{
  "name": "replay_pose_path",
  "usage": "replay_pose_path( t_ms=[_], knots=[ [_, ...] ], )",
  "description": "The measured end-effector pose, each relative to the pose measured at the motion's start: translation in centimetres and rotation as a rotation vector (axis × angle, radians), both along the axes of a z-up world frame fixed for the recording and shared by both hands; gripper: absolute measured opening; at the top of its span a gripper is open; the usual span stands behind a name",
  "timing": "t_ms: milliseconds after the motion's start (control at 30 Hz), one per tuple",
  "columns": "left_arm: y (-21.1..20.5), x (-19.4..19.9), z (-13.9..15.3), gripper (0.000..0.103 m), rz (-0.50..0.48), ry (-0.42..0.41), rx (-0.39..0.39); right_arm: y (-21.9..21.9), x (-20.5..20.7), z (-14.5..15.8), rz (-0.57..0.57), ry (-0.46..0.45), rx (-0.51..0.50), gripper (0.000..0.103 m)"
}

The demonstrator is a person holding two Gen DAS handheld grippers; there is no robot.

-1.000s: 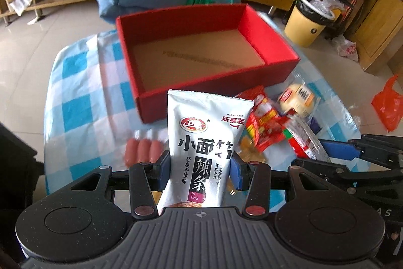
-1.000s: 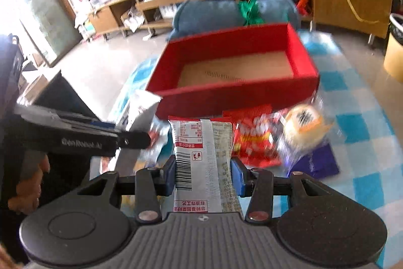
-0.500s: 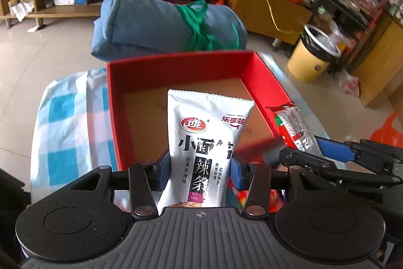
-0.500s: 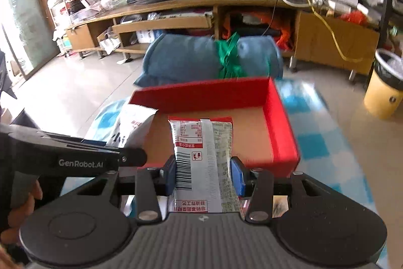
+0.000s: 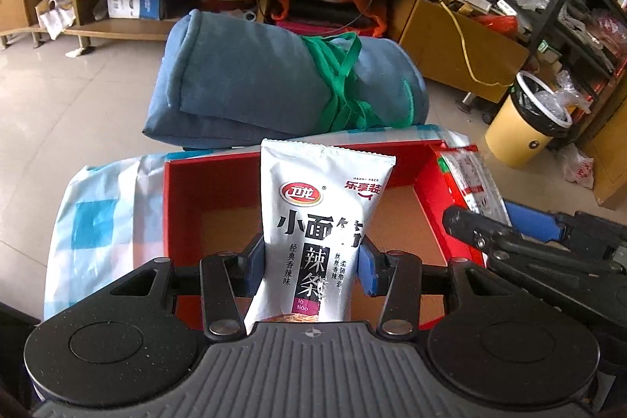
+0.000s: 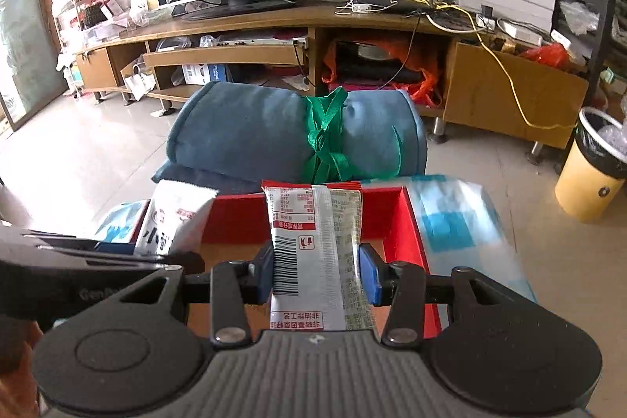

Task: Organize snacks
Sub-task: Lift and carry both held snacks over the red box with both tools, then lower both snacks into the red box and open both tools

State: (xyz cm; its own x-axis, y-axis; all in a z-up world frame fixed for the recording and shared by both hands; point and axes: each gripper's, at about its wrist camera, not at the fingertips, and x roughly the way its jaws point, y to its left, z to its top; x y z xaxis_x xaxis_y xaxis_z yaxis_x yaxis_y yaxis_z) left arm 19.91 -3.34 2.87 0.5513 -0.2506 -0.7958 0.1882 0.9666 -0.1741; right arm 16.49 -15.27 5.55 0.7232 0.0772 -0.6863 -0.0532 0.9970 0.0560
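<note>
At the bottom centre of the left wrist view, a white pouch (image 5: 321, 234) is being pinched upright by the left gripper (image 5: 311, 265), its blue pads (image 5: 255, 263) pressed against both sides of the pack. At the bottom centre of the right wrist view, a silver packet (image 6: 317, 253) with a barcode and a red top edge is being clamped the same way by the right gripper (image 6: 316, 275). Both packs are being held over the red box (image 5: 188, 190), whose brown floor is being seen just behind them in the middle of each frame. At the right edge of the left view the right gripper is being seen from the side, with its packet sticking up beside the box's right wall. At the left edge of the right view the left gripper is being seen likewise, with the white pouch above it. The box is being borne by a blue-and-white checked cloth (image 5: 94, 226). Further up the frame, just beyond the box, a rolled blue blanket (image 5: 250, 85) tied with green strap is lying. At the right edge, further off, a yellow bin (image 5: 525, 128) is standing on the tiled floor.
</note>
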Motion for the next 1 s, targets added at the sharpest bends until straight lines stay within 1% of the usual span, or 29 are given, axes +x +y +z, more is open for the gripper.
replay_pose_path(
  t_ms=[233, 533, 800, 1000],
  knots=[
    [0.2, 1.7, -1.9, 0.055, 0.052, 0.036, 0.040, 0.1, 2.3, -2.2, 0.003, 0.035, -0.041, 0.039],
    [0.0, 2.6, -4.3, 0.055, 0.070, 0.094, 0.097, 0.5, 4.0, -5.2, 0.009, 0.087, -0.077, 0.039],
    [-0.1, 3.0, -5.6, 0.055, 0.073, 0.126, 0.129, 0.7, 4.7, -7.4, 0.018, 0.125, -0.101, 0.039],
    [-0.1, 3.2, -5.9, 0.056, 0.075, 0.126, 0.152, 0.7, 5.0, -8.0, 0.018, 0.142, -0.110, 0.039]
  ],
)
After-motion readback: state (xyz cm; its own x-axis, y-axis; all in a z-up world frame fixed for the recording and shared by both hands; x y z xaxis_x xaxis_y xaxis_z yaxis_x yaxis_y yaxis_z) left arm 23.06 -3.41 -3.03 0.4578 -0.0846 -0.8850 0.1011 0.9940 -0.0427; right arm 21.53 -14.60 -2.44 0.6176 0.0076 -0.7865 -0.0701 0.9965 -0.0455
